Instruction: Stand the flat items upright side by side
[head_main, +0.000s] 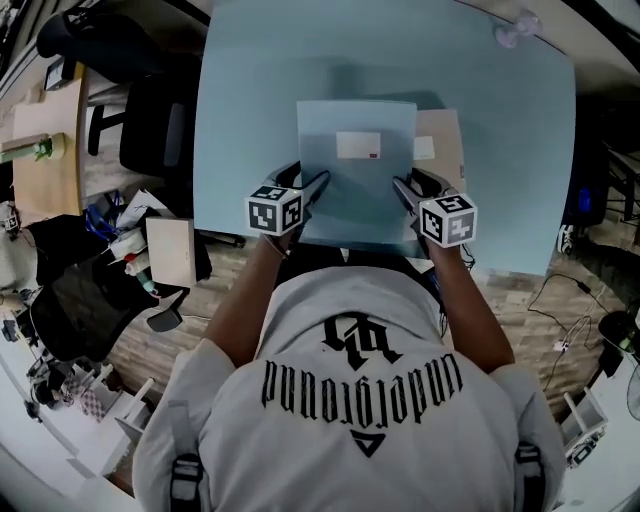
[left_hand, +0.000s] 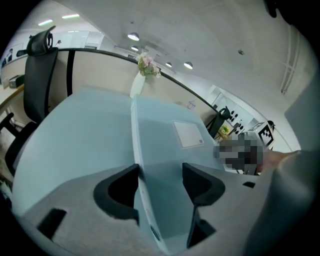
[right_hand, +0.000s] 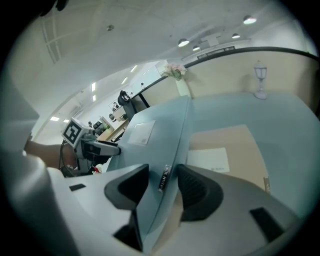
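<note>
So nearest the camera there's the person's white T-shirt (head_main: 300, 420) with black print on the back, and both bare forearms reach forward over the near edge of the light blue desk (head_main: 250, 110). The left tongs (head_main: 318, 182) and right tongs (head_main: 404, 187) sit level with each other, marker cubes facing up, one on each side of a blue file folder (head_main: 355, 195). Both are clamped on it. The left pair is closed over the folder's left edge near its near corner. The right pair is closed over the right edge, where a small printed tag on the edge sits right between the jaws. The folder looks lifted off the desk and tipped rather than lying flat, though I can't tell whether any edge of it touches the surface. Its cover faces up, with a white label (head_main: 358, 145) toward the far end. Just to the right and partly under it, a tan folder (head_main: 442, 130) lies flat on the desk with its own white label (head_main: 424, 148). The blue one overlaps its left side. Further back the desk is bare until the far edge, where a white vase of pinkish flowers (left_hand: 143, 70) stands roughly in the middle. A little lamp-post ornament (right_hand: 260, 80) stands off to the far right. Left of the desk there's a black office chair (head_main: 150, 120), plus a heap of clutter on the wood floor (head_main: 230, 300) nearer in.
</note>
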